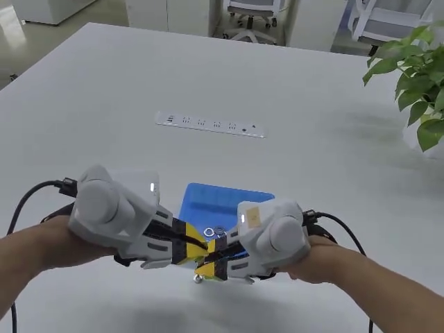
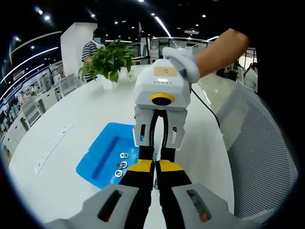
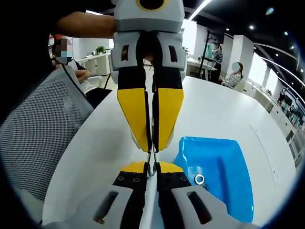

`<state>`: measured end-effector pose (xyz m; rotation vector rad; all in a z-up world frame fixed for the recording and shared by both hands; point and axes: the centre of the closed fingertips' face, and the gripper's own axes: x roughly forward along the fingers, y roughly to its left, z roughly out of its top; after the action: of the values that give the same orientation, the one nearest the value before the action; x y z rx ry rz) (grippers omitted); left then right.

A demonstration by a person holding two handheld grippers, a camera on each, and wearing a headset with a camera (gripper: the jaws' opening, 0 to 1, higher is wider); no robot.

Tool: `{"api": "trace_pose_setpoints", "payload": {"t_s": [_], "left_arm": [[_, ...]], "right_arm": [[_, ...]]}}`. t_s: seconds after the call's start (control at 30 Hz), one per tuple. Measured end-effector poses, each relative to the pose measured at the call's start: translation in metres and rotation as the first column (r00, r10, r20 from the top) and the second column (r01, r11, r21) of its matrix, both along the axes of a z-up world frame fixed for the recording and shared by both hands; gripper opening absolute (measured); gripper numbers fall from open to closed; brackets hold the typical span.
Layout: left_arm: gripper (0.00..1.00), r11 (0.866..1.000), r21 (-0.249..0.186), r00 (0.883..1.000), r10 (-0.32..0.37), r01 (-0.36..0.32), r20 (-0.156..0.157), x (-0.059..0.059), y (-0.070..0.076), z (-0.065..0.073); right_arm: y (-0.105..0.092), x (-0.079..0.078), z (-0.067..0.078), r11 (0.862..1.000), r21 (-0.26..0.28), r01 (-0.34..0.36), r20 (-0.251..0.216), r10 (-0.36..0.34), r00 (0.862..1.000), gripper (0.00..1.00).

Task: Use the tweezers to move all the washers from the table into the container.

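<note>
The blue tray point(image 1: 229, 196) lies on the white table point(image 1: 208, 83), with two washers point(image 1: 214, 231) at its near edge. In the left gripper view three washers point(image 2: 121, 165) lie in the tray point(image 2: 102, 160); in the right gripper view one washer point(image 3: 199, 179) lies in the tray point(image 3: 224, 162). My left gripper point(image 1: 202, 244) and right gripper point(image 1: 208, 266) meet tip to tip just in front of the tray. Thin silver tweezers point(image 3: 151, 157) run between both pairs of yellow jaws. My right gripper point(image 3: 151, 171) is shut on them, and so is the left gripper point(image 3: 151, 143). A small metal piece point(image 1: 198, 279) shows under the jaws.
A white power strip point(image 1: 210, 125) is set into the table beyond the tray. A potted plant point(image 1: 416, 76) stands at the far right, with office chairs point(image 1: 250, 14) past the far edge. Just behind me stands a grey mesh chair point(image 2: 267, 157).
</note>
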<state>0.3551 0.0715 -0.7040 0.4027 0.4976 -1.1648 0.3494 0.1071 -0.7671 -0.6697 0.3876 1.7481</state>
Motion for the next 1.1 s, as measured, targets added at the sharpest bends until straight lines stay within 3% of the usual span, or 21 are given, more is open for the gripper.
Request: {"api": "trace_pose_setpoints", "payload": {"t_s": [0.3,0.47,0.57,0.8,1.1], "left_arm": [[0.08,1.0,-0.008,1.0,0.005,-0.005,-0.004,-0.001,0.001,0.0],[0.13,0.999,-0.034,1.0,0.018,-0.018,-0.002,0.001,0.001,0.004],[0.2,0.998,-0.061,1.0,0.029,-0.029,-0.002,0.002,0.0,0.01],[0.49,0.99,-0.106,0.996,0.094,-0.095,-0.01,0.004,0.005,0.016],[0.68,0.976,-0.146,0.987,0.156,-0.159,-0.028,0.0,0.012,0.016]], "right_arm": [[-0.001,-0.002,0.003,1.0,0.0,0.004,-0.008,-0.004,1.0,0.08],[-0.002,-0.002,0.006,1.0,0.0,0.005,-0.008,-0.005,1.0,0.08],[-0.003,-0.001,0.01,1.0,0.004,0.01,-0.008,-0.01,1.0,0.08],[-0.005,-0.003,0.019,1.0,0.008,0.016,-0.012,-0.016,1.0,0.08],[-0.006,-0.005,0.034,1.0,0.015,0.017,-0.02,-0.017,1.0,0.08]]}}
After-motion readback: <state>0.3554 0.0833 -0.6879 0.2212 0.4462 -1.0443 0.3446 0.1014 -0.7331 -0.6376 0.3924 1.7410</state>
